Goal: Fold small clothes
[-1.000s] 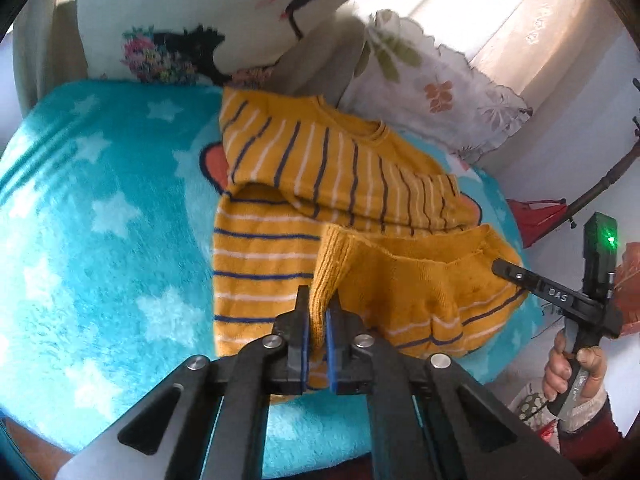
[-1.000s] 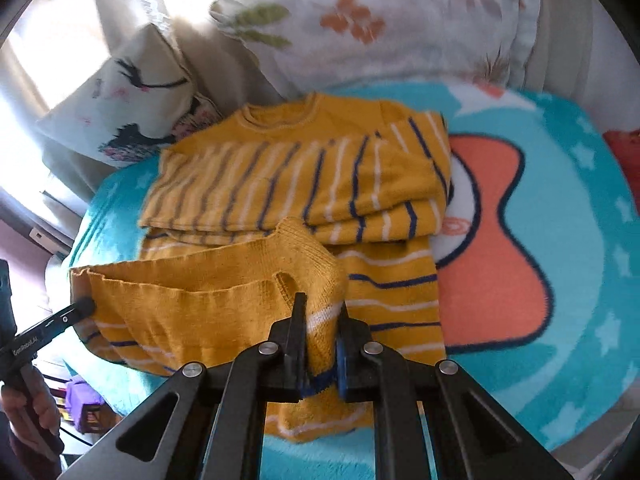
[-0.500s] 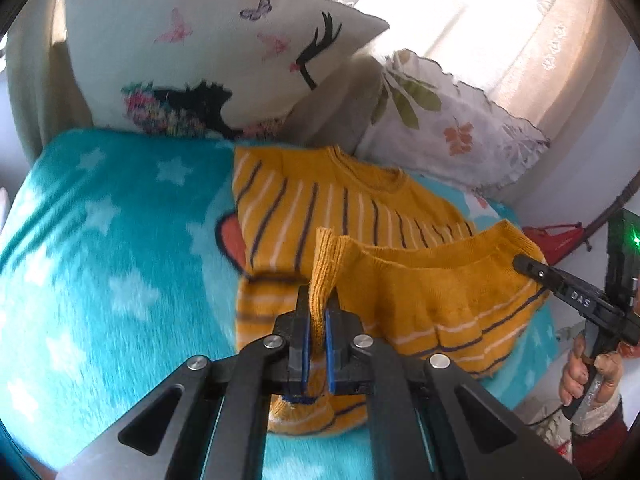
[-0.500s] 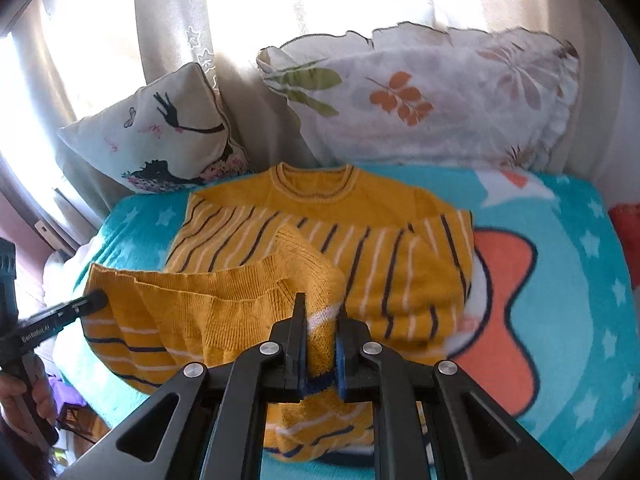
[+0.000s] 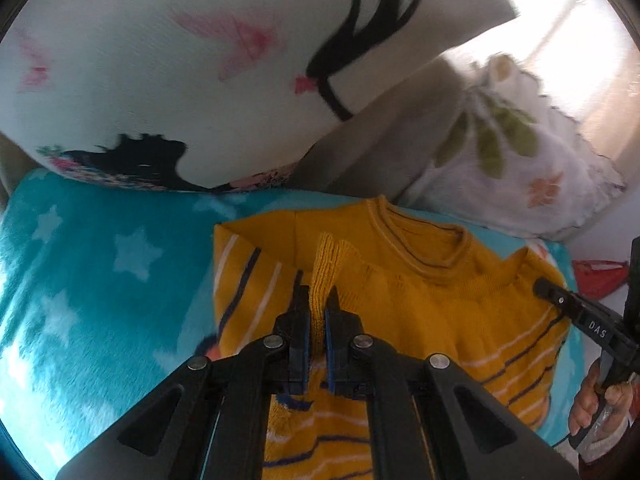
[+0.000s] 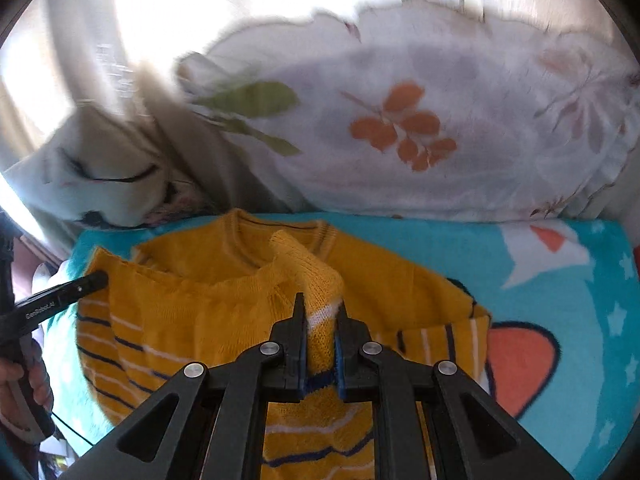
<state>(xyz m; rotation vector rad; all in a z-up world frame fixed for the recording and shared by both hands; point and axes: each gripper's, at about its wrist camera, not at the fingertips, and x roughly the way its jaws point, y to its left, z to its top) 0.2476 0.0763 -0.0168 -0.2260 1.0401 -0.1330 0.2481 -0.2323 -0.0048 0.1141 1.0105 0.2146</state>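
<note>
A small yellow knitted sweater (image 5: 420, 312) with blue and white stripes lies on a turquoise star blanket (image 5: 100, 280). My left gripper (image 5: 317, 300) is shut on one bottom hem corner. My right gripper (image 6: 319, 308) is shut on the other corner of the sweater (image 6: 192, 320). Both hold the bottom half lifted and carried up over the body, close to the round neckline (image 5: 424, 248). The right gripper's finger also shows in the left wrist view (image 5: 576, 316), and the left one in the right wrist view (image 6: 60, 296).
A white pillow (image 5: 180, 72) with a black figure print stands just behind the sweater on the left. A white pillow with orange leaves (image 6: 420, 132) stands behind on the right. Bright curtains (image 6: 180, 0) hang beyond. The blanket has an orange shape (image 6: 520, 364) at the right.
Both grippers have carried the sweater's bottom hem forward over the body, from near the front edge up to the neckline. The pillows now loom much closer.
</note>
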